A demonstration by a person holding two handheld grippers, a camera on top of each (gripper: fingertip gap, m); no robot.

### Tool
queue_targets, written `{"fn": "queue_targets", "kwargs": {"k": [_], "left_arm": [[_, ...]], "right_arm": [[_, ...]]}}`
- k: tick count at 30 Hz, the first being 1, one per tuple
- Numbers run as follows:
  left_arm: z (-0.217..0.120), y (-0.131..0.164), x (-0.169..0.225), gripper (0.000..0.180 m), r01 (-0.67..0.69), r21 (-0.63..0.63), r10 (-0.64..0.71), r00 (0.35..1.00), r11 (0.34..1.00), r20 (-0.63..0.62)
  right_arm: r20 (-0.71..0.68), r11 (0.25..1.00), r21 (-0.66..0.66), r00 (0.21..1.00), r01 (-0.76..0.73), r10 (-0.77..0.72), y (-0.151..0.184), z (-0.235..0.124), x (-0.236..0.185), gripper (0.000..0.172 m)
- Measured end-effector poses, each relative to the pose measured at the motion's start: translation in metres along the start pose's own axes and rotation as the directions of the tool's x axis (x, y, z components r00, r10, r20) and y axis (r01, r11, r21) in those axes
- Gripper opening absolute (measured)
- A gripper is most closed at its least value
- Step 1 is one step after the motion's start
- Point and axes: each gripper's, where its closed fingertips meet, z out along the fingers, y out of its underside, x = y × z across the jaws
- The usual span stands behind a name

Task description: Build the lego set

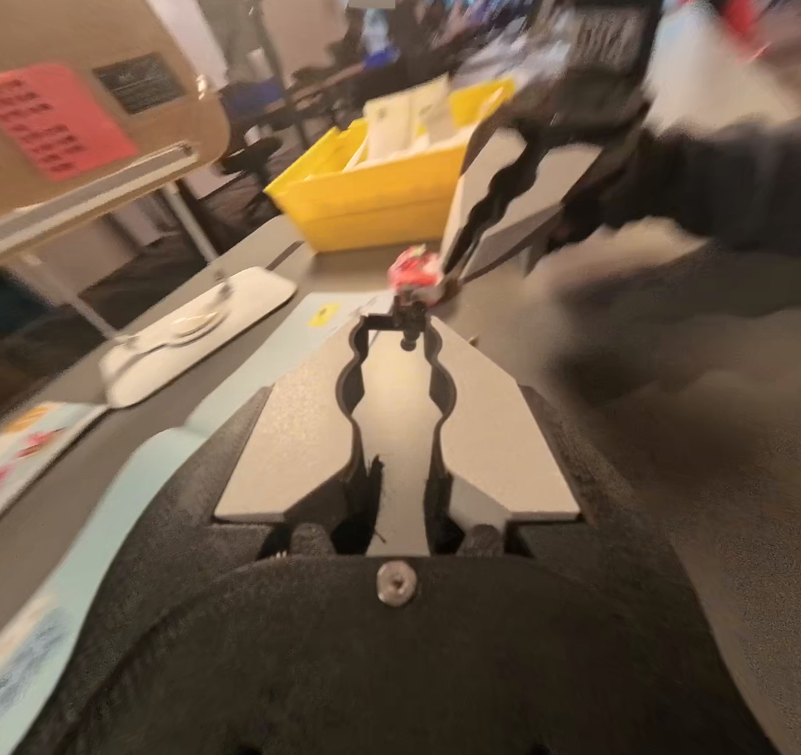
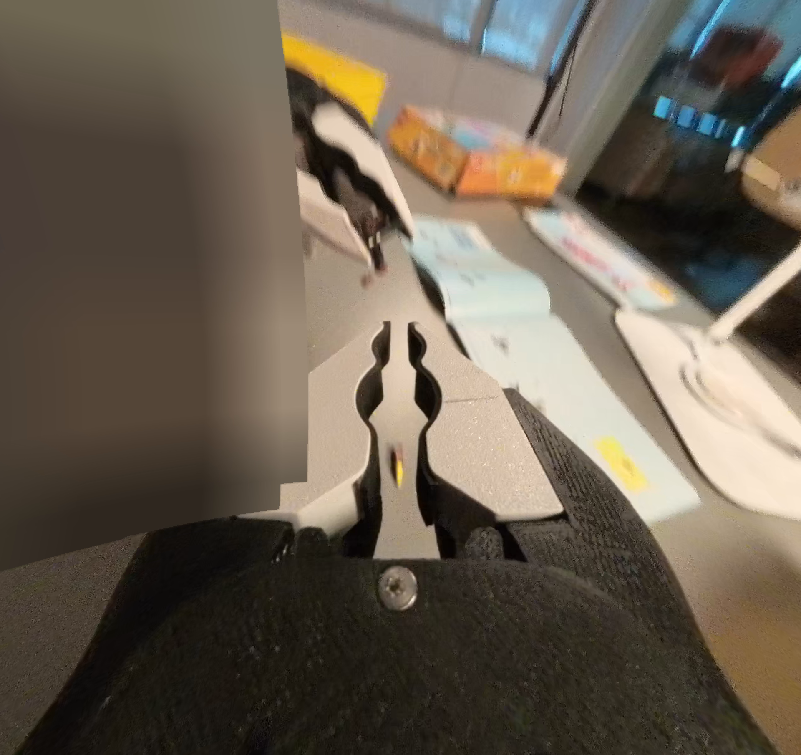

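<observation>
1. While both views are smeared by motion, your left gripper (image 1: 396,322) plainly has a small black piece (image 1: 405,318) spanning its fingertips; the jaws stand moderately apart, and both tips appear to bear on that piece.
2. Just beyond the black piece, a red-and-white lump (image 1: 416,272) sits at the tips of your right gripper (image 1: 448,276), which comes in from the right; whether those tips pinch the lump or only touch it, I cannot tell.
3. In its own view, your right gripper (image 2: 398,324) shows a narrow slit between its fingertips, with only grey table (image 2: 346,322) visible through it.
4. Left of the black piece lies a pale blue booklet (image 1: 299,326), spread open on the table.
5. Farther left of the black piece stands the white lamp base (image 1: 195,335).
6. Beyond the black piece, well back, sits a yellow bin (image 1: 368,196) with white packets in it.
7. Past the booklet in the right view lie orange boxes (image 2: 472,157).
</observation>
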Motion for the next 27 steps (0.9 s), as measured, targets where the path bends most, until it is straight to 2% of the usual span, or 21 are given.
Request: {"fn": "queue_targets", "kwargs": {"k": [1,3,4,9,14,17,19,24,27], "left_arm": [[0.001,0.008,-0.006,0.024,-0.07,-0.063,0.074,0.996,0.996,0.05],[0.003,0.021,-0.012,0.024,-0.197,-0.173,0.218,0.97,0.965,0.108],[0.004,0.027,-0.013,0.024,-0.253,-0.219,0.282,0.952,0.942,0.116],[0.011,0.043,-0.007,0.025,-0.458,-0.33,0.512,0.853,0.825,0.096],[0.014,0.044,-0.001,0.025,-0.514,-0.326,0.566,0.821,0.793,0.082],[0.015,0.046,-0.002,0.025,-0.546,-0.334,0.602,0.794,0.768,0.087],[0.016,0.048,0.0,0.025,-0.563,-0.339,0.618,0.782,0.754,0.076],[0.017,0.054,-0.001,0.025,-0.549,-0.355,0.607,0.792,0.756,0.068],[0.018,0.056,-0.003,0.025,-0.511,-0.359,0.572,0.816,0.781,0.083]], "right_arm": [[0.011,0.993,-0.114,1.0,-0.026,0.028,0.018,-0.005,0.003,0.008],[0.029,0.955,-0.283,0.994,-0.094,0.107,0.048,-0.014,0.004,0.015],[0.015,0.941,-0.321,0.993,-0.105,0.116,0.056,-0.016,0.006,0.016],[0.026,0.902,-0.423,0.993,-0.093,0.114,0.081,-0.009,0.0,0.018],[0.039,0.883,-0.457,0.989,-0.108,0.141,0.091,-0.004,-0.005,0.014],[0.042,0.883,-0.456,0.989,-0.108,0.142,0.091,-0.002,-0.006,0.004],[0.029,0.887,-0.458,0.996,-0.057,0.079,0.09,0.0,-0.003,0.004],[0.011,0.928,-0.371,1.0,0.031,-0.029,0.065,0.007,-0.003,0.003],[-0.006,0.944,-0.326,0.999,0.048,-0.052,0.055,0.013,-0.004,0.003]]}}
